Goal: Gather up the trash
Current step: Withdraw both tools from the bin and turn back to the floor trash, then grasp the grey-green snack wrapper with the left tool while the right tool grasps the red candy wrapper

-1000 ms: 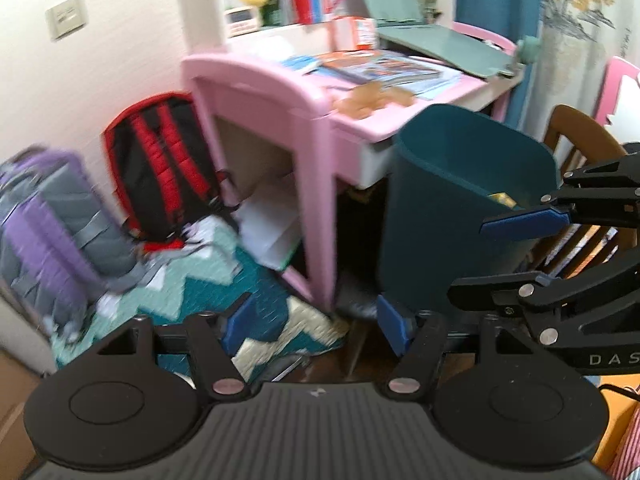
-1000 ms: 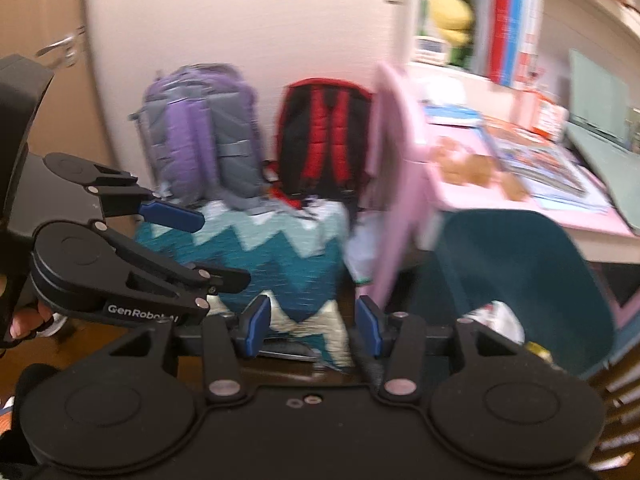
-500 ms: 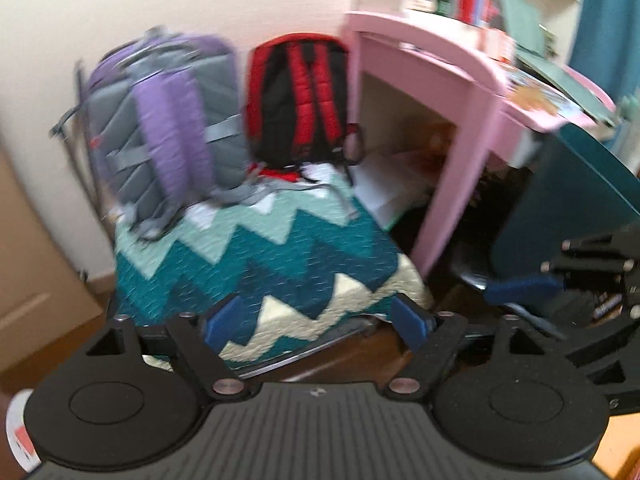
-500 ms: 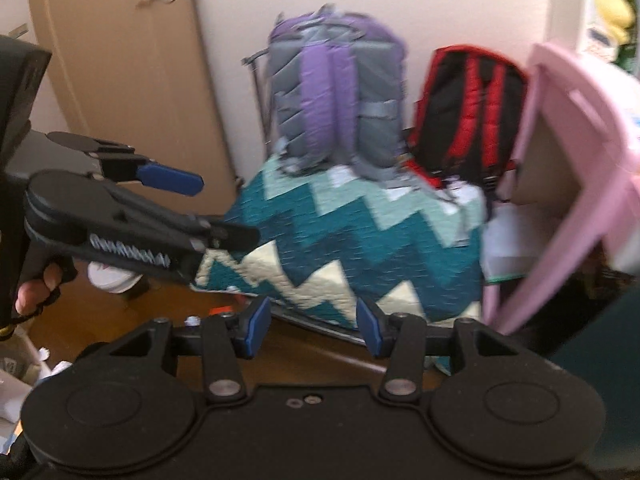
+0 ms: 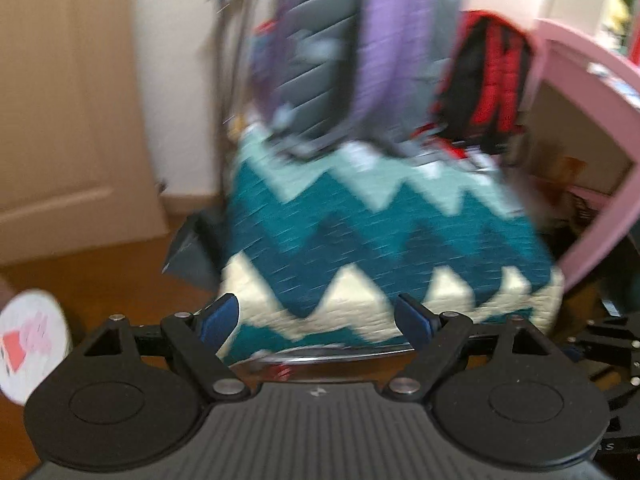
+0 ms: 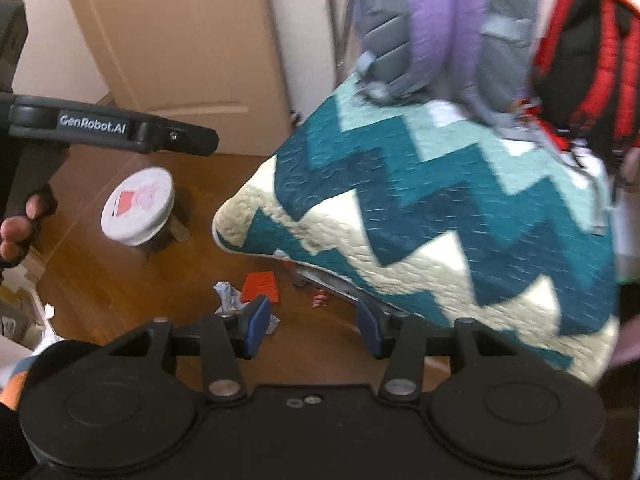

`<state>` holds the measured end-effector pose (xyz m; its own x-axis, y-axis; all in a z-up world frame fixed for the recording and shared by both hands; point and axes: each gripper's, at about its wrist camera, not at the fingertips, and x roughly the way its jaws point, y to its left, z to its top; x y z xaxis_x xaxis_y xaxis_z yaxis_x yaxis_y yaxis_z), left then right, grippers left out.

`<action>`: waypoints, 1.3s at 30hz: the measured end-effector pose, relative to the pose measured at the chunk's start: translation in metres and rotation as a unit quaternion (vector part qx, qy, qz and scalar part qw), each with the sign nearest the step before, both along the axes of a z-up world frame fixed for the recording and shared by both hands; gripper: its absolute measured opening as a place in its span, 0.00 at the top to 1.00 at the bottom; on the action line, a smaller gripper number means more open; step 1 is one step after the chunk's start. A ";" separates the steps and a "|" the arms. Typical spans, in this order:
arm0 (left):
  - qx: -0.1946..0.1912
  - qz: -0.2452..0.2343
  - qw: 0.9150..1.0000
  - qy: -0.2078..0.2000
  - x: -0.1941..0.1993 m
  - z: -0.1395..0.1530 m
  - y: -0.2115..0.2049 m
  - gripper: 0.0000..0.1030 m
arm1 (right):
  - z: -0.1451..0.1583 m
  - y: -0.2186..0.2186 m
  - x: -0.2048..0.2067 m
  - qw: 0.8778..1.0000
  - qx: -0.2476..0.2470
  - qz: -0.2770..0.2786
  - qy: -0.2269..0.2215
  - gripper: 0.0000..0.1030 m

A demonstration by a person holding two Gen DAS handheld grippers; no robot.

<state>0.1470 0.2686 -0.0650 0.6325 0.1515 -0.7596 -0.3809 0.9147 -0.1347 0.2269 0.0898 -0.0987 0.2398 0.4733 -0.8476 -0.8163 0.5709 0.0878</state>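
Where a second ago we faced the pink desk (image 5: 592, 128) and the teal bin, we now look down at the zigzag quilt (image 6: 460, 216) and the wooden floor (image 6: 120, 280); the bin has gone from both views and the desk is only an edge at the right of the left view. The door (image 6: 180, 48), which was only an edge in the right view, now fills the upper left of both. The purple-grey backpack (image 6: 440, 20) and the red-black backpack (image 6: 588, 60) sit on the quilt's far side. A round stool (image 6: 138, 210) with a cartoon print has come into view on the floor near the door.

The left gripper (image 5: 316, 320) has just been opening its jaws; they stand wide with nothing between them. The right gripper (image 6: 312, 326) is also spread and holds nothing.

The trash lies on the floor beside the quilt's near edge: a red piece (image 6: 261, 286), crumpled paper (image 6: 230, 296) just beside it and touching the right gripper's left finger in the view, and a small red scrap (image 6: 320, 298) nearer the quilt.
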 end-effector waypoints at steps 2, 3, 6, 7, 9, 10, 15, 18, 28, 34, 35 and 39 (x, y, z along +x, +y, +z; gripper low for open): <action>-0.016 0.028 0.999 0.018 -0.004 -0.029 0.027 0.17 | -0.028 0.018 0.003 1.000 -0.009 0.004 0.006 0.53; -0.027 0.040 0.998 0.027 -0.006 -0.044 0.040 0.17 | -0.043 0.025 0.005 1.000 -0.013 0.004 0.007 0.53; -0.039 0.065 0.996 0.051 -0.012 -0.090 0.070 0.17 | -0.090 0.041 0.014 0.999 -0.005 -0.016 0.029 0.53; -0.030 0.068 0.995 0.065 -0.012 -0.108 0.075 0.17 | -0.103 0.045 0.017 0.999 0.001 -0.021 0.039 0.53; -0.022 0.076 0.992 0.096 -0.012 -0.142 0.085 0.17 | -0.132 0.054 0.023 0.998 0.006 -0.036 0.055 0.53; -0.028 0.080 0.991 0.106 -0.013 -0.156 0.089 0.17 | -0.145 0.060 0.025 0.998 0.004 -0.039 0.057 0.53; -0.036 0.109 0.982 0.151 -0.010 -0.233 0.103 0.17 | -0.209 0.091 0.038 0.998 -0.024 -0.032 0.058 0.53; -0.064 0.121 0.976 0.171 -0.008 -0.272 0.112 0.17 | -0.251 0.106 0.051 0.995 -0.044 -0.046 0.078 0.53; -0.176 0.201 0.933 0.242 -0.008 -0.391 0.137 0.17 | -0.358 0.137 0.082 0.988 -0.071 -0.088 0.102 0.53; -0.234 0.265 0.899 0.257 -0.016 -0.439 0.142 0.17 | -0.407 0.146 0.091 0.987 -0.054 -0.118 0.095 0.53; -0.242 0.273 0.895 0.255 -0.016 -0.444 0.143 0.17 | -0.412 0.147 0.091 0.987 -0.051 -0.123 0.093 0.53; -0.257 0.296 0.883 0.257 -0.018 -0.457 0.145 0.18 | -0.435 0.149 0.093 0.981 -0.044 -0.170 0.082 0.53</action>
